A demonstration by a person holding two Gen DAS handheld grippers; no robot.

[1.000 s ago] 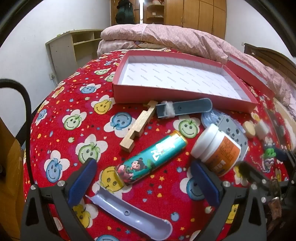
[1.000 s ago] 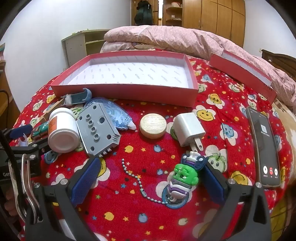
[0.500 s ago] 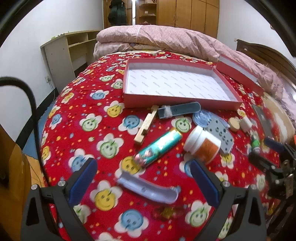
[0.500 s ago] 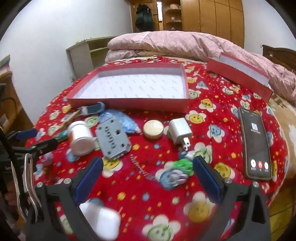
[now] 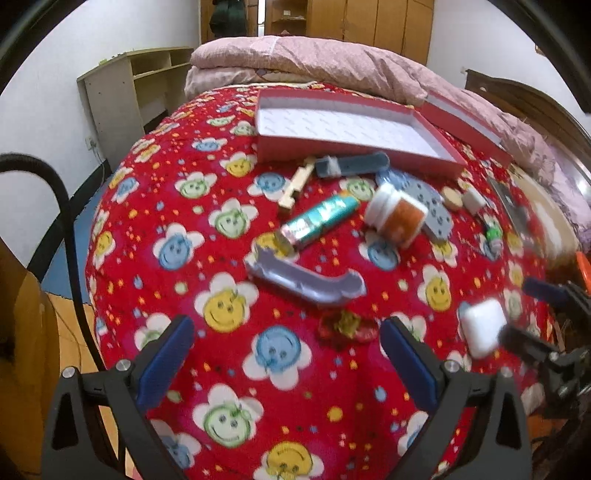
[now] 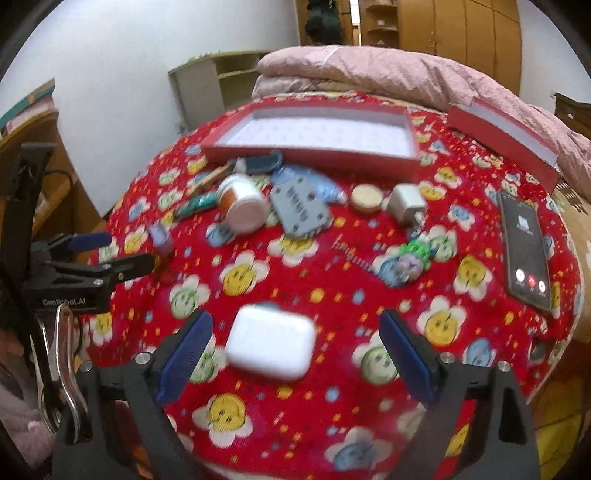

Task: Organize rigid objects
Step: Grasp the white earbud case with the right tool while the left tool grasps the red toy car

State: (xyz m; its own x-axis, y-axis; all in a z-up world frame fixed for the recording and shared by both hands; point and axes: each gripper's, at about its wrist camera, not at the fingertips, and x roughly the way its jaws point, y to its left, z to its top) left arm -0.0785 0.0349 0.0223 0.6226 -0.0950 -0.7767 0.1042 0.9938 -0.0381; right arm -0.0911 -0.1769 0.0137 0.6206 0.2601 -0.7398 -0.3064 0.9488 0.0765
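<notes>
Both grippers have pulled back — a white case [image 6: 270,347] now lies between the right gripper [image 6: 295,354]'s closing jaws, untouched. Only the right view shows the phone [image 6: 526,249] near the bed [image 6: 332,280]'s edge; the left gripper [image 5: 286,363] gapes, empty.

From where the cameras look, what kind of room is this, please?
Most likely a bedroom. The objects lie on a bed under a red smiley-flower blanket, a folded pink quilt is behind, and tall wooden wardrobes line the wall.

Red bedspread [image 5: 229,369] (smiley flowers) — tray [image 5: 354,155], clutter.

Both grippers pulled back | white case [image 6: 271,347] (blurred) now between right jaws
</notes>
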